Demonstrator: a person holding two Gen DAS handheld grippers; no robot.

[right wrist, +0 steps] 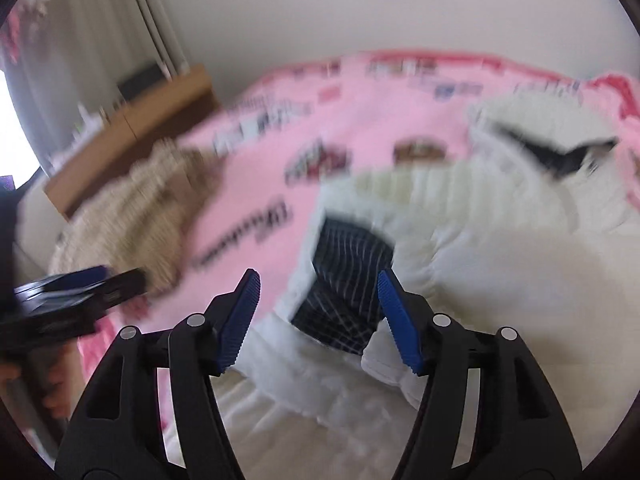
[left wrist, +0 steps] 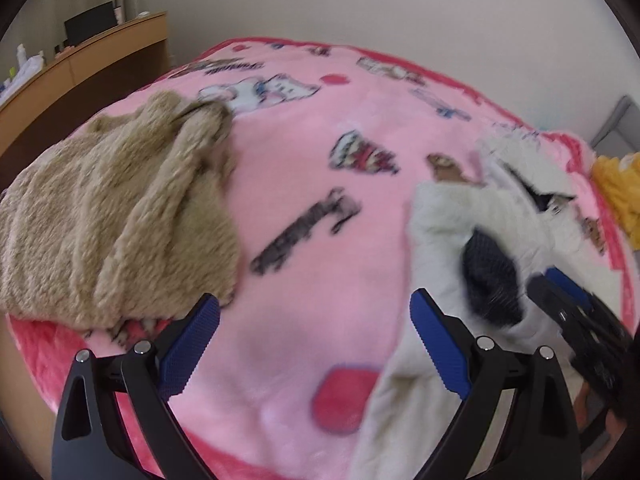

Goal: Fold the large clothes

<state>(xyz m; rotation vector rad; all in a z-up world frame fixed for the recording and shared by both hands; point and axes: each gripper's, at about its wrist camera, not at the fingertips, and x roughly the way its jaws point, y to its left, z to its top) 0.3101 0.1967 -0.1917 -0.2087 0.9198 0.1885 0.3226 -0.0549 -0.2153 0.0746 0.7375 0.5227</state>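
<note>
Left wrist view: the left tongs hang with blue pads apart over the pink blanket on the bed, gripping nothing. A tan fleece garment lies bunched at the left, well apart from the white coat at the right (its dark striped lining shows). The right tongs are spread too, holding nothing, just above the white coat's lining. A wooden cabinet stands beyond the bed.
</note>
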